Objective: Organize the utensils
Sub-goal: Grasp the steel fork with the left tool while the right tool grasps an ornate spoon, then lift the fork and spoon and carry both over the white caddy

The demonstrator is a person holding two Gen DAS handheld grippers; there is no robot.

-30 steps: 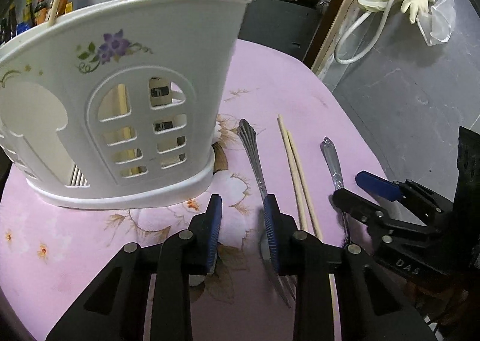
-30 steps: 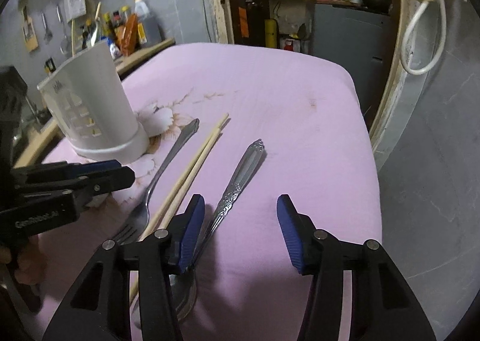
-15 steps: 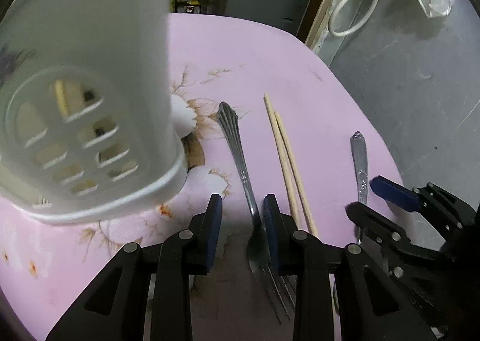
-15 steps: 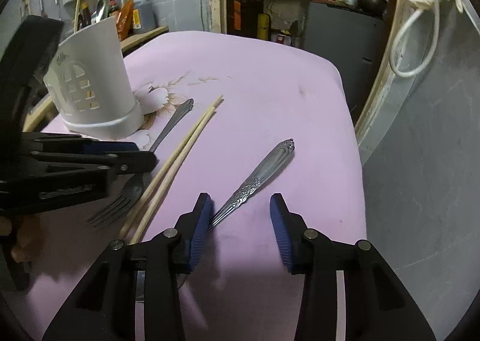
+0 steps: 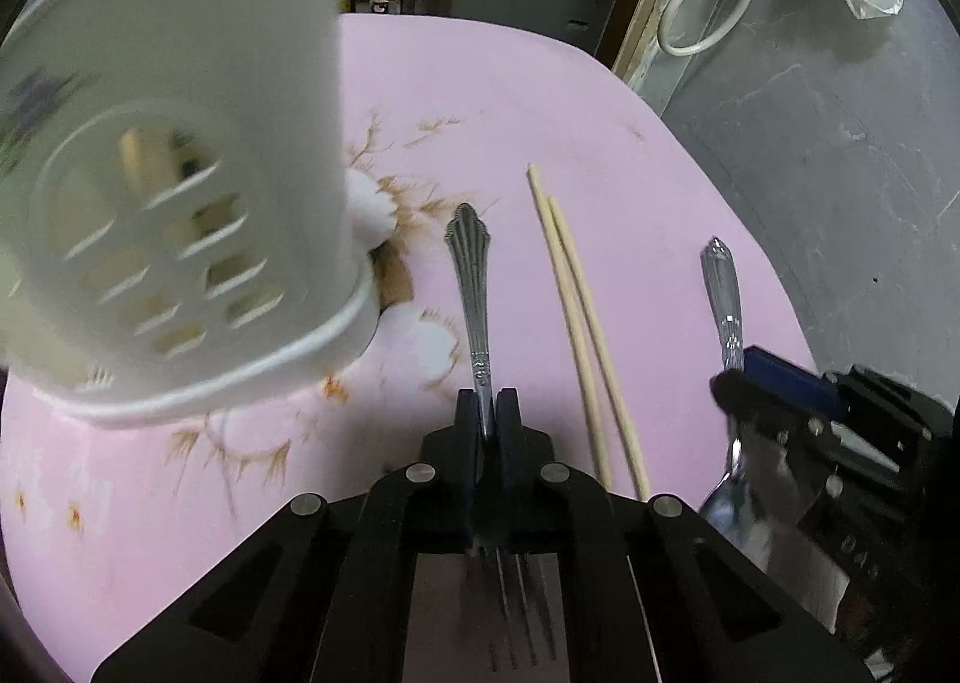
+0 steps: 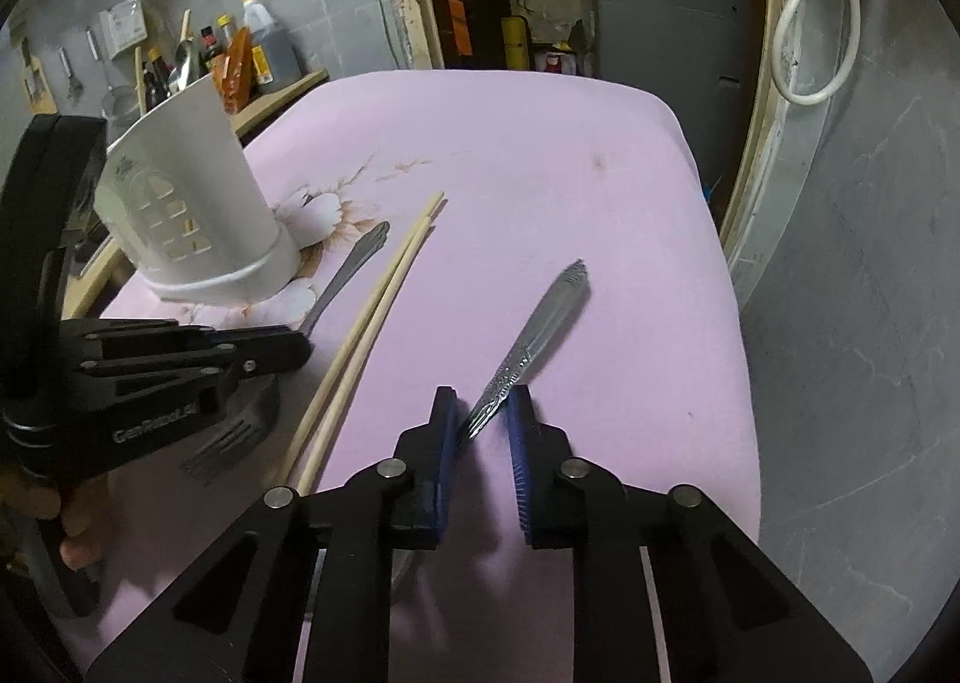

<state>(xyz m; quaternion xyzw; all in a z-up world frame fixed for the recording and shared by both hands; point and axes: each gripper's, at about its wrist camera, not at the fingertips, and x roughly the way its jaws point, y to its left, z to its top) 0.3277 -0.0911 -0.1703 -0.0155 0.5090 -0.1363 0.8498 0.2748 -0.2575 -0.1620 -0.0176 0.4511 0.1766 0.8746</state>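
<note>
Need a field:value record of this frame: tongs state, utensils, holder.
left tongs: shut on fork handle, tines toward camera
right tongs: jaws around spoon handle, small gap still showing, not fully shut
chopsticks: pair lying side by side on cloth, between fork and spoon, untouched
holder: white, upright, left of the fork
surface: pink floral cloth

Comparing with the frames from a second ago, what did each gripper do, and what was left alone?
The left gripper closed its fingers on the fork handle. The right gripper narrowed around the spoon handle, whose far end has swung right; a full clamp is not clear. The chopsticks and white utensil holder stayed put.
</note>
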